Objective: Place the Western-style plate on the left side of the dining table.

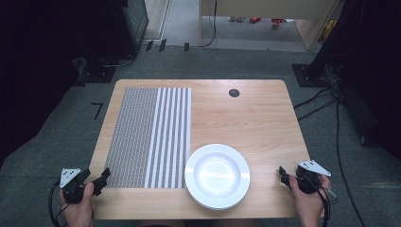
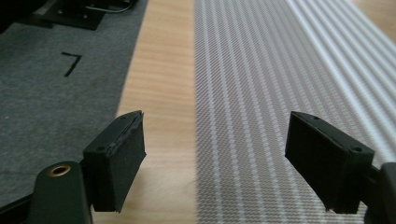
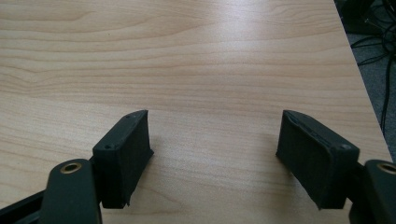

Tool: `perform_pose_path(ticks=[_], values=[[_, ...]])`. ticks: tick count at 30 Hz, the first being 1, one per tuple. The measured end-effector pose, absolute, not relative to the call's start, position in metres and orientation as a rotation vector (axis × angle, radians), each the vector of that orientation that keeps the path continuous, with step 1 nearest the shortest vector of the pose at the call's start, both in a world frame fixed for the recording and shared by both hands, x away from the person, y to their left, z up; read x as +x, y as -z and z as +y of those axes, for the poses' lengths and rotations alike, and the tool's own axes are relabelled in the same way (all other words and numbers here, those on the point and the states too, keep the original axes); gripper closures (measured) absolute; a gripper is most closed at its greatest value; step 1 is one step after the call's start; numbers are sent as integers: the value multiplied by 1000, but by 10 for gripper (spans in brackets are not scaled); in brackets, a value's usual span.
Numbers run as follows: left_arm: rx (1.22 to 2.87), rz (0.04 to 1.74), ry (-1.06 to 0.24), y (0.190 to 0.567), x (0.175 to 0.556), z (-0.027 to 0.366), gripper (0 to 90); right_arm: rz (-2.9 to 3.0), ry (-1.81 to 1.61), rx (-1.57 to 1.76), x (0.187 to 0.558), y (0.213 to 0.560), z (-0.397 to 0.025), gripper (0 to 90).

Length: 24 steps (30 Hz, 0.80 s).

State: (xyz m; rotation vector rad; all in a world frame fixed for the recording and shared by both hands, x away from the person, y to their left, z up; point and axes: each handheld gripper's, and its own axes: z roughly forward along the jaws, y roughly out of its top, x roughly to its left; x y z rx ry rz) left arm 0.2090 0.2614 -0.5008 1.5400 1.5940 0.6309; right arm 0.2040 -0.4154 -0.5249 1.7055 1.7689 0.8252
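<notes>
Nothing gripped yet — left hand-held gripper [image 1: 101, 178] spread wide at the near corner of the placemat [image 1: 149, 137], right hand-held gripper [image 1: 283, 176] likewise apart over bare tabletop [image 1: 255, 118]. White plate [image 1: 217, 176] untouched beside the placemat's near right edge — all handling seemingly ahead.

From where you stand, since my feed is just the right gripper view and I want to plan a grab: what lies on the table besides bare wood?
Observer: A round white plate sits near the front edge, between the grippers.
Operator: Anything beside it?
Observer: A grey woven placemat with white stripes; the plate's rim just overlaps its front right corner.
Operator: Where is the left gripper?
Observer: The left gripper is at the placemat's front left corner, jaws open, holding nothing.
</notes>
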Motion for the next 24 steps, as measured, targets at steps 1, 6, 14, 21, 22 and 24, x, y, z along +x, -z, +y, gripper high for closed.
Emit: perform_pose_path(ticks=[1,6,14,21,22,24], values=[[1531,1581,-630,498,209,258,191,1771,-825,1705,204,525,-415,251],[1527,1518,-618,481,216,236,191,1769,-820,1709,205,525,-415,235],[1544,1446,-589,468,229,201,190,1769,-821,1712,206,525,-415,230],[1562,1380,-558,458,245,165,191,1775,-819,1711,207,525,-416,212],[1562,1374,-553,457,246,162,191,1774,-819,1711,207,525,-416,211],[1564,1364,-548,456,246,159,191,1774,-819,1712,207,525,-416,208]])
